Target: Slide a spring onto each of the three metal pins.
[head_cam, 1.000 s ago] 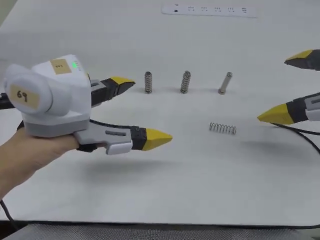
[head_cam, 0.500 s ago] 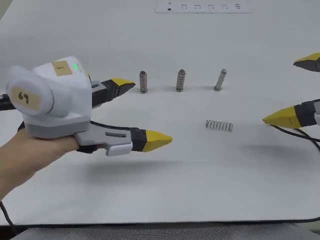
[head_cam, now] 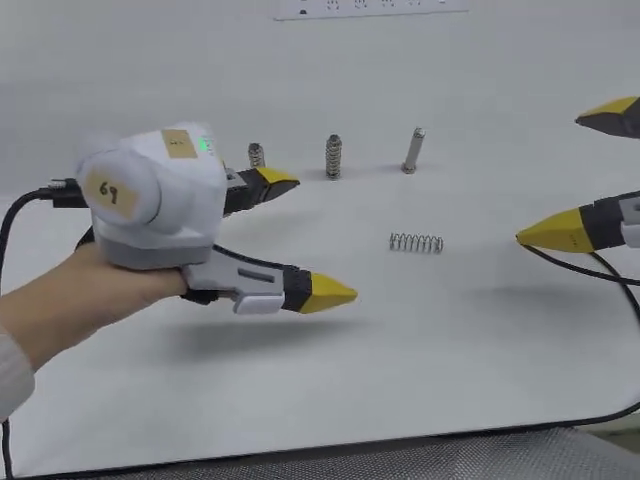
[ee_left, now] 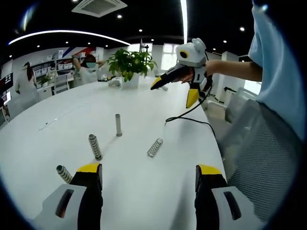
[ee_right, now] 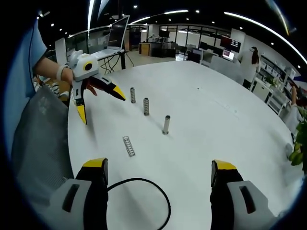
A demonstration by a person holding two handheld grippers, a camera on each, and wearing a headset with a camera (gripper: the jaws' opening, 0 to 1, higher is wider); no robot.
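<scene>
A loose spring (head_cam: 416,242) lies on the white office table (head_cam: 420,350).

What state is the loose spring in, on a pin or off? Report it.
Off. The loose spring lies on its side on the table, in front of the bare pin and apart from it.

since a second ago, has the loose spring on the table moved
No. The loose spring still lies just in front of the bare pin, as before; only the camera shifted.
</scene>
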